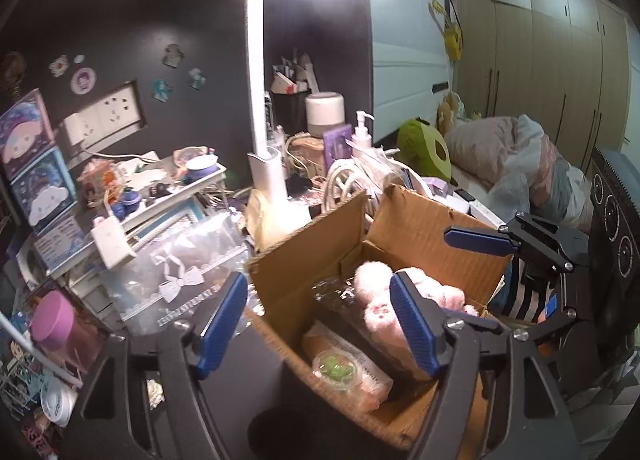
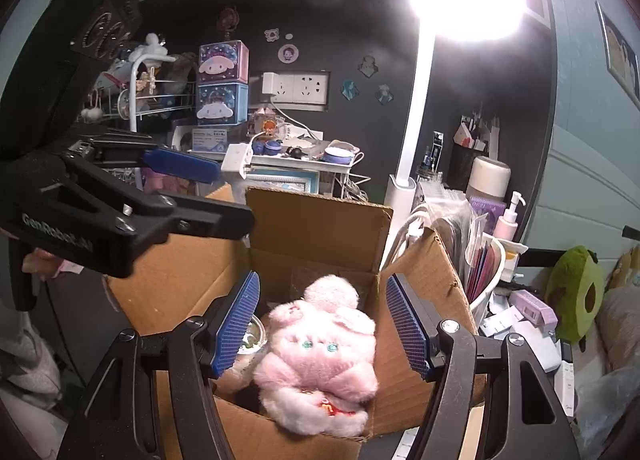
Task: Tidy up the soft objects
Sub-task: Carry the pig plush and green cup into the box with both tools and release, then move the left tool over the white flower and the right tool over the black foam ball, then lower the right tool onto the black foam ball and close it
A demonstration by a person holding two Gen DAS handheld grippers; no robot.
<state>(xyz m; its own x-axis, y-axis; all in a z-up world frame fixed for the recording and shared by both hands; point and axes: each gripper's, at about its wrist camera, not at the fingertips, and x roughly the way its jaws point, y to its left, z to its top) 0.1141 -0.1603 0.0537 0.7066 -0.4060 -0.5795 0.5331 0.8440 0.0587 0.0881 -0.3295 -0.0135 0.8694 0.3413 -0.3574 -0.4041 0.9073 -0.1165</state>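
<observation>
I see the pink bunny [image 2: 316, 348] lying inside the cardboard box [image 2: 320, 227] — my right hand-held gripper [image 2: 322, 326] and left hand-held gripper [image 1: 320, 324] both gape wide, holding nothing.

The carrying surface is a cluttered desk [image 1: 260, 356] with a dark top, set against a dark wall. The landmark is the open cardboard box [image 2: 320, 227], which stands directly on the desk near its front edge. Behind the box and to its right stands the white base of a desk lamp [image 2: 402, 189]. Directly behind the box stands a small white riser shelf [image 2: 296, 165] loaded with small items. To the right of the box stands a white container [image 2: 490, 280] holding upright flat packets. Further right of the box lie small white and lilac cartons [image 2: 532, 310]. Behind that container stands a pump bottle [image 2: 508, 219].
</observation>
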